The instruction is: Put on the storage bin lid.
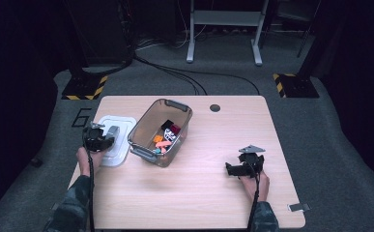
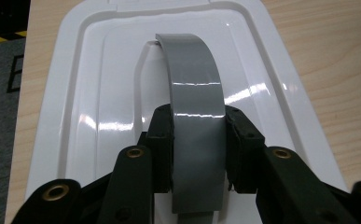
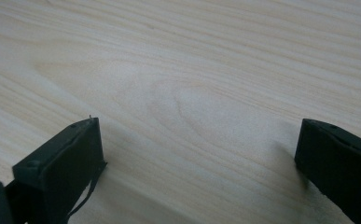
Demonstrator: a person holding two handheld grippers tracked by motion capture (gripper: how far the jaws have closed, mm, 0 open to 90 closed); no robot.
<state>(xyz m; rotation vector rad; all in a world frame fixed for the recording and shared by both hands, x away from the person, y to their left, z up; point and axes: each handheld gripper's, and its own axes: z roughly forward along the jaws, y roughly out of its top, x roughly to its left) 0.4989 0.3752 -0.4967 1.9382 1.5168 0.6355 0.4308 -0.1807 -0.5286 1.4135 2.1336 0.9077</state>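
Note:
A white plastic lid [image 1: 120,146] lies flat at the table's left side, beside a clear bin [image 1: 148,125]. The lid [image 2: 99,93] has a grey arched handle [image 2: 194,102] along its middle. My left gripper [image 2: 197,149] is shut on that handle, one black pad on each side of it; in the high view this gripper [image 1: 102,138] sits over the lid. The bin holds several small coloured toys [image 1: 165,137]. My right gripper [image 1: 233,169] rests low over bare wood at the right. Its jaws stand wide apart with nothing between them [image 3: 197,158].
The bin stands open near the table's middle, with grey handles at both ends. A round cable hole [image 1: 215,108] sits near the far edge. A small grey tag [image 1: 299,207] lies at the near right corner. Bare wood table [image 1: 199,193] spreads between the hands.

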